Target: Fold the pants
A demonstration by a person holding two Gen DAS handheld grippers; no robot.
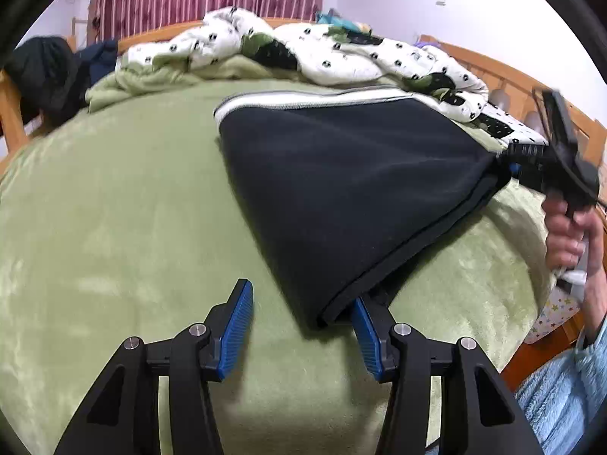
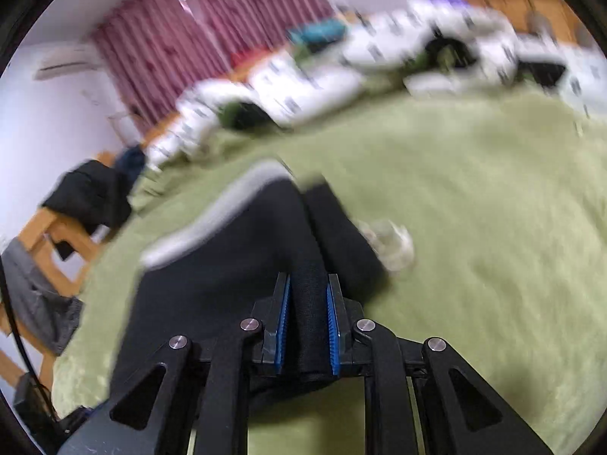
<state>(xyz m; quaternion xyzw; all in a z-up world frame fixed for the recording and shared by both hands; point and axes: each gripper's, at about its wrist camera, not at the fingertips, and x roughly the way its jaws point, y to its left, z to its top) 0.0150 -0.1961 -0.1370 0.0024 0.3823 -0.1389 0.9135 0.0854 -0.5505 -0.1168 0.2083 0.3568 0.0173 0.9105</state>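
**Pants mid-fold on a green bed**

Left wrist view: black pants (image 1: 341,189) lie partly folded on the green blanket (image 1: 114,208). The left gripper (image 1: 301,326) hangs wide open, empty, one finger beside the near corner. It should pin that corner.

Right wrist view, blurred: the right gripper (image 2: 308,322) is clamped on a bunched edge of the pants (image 2: 212,284). Carrying it low and level should keep the fold straight.

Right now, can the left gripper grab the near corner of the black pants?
Probably yes. The left gripper is open, and the near corner of the black pants already lies between its fingers, with nothing blocking. The right gripper pinches another edge.
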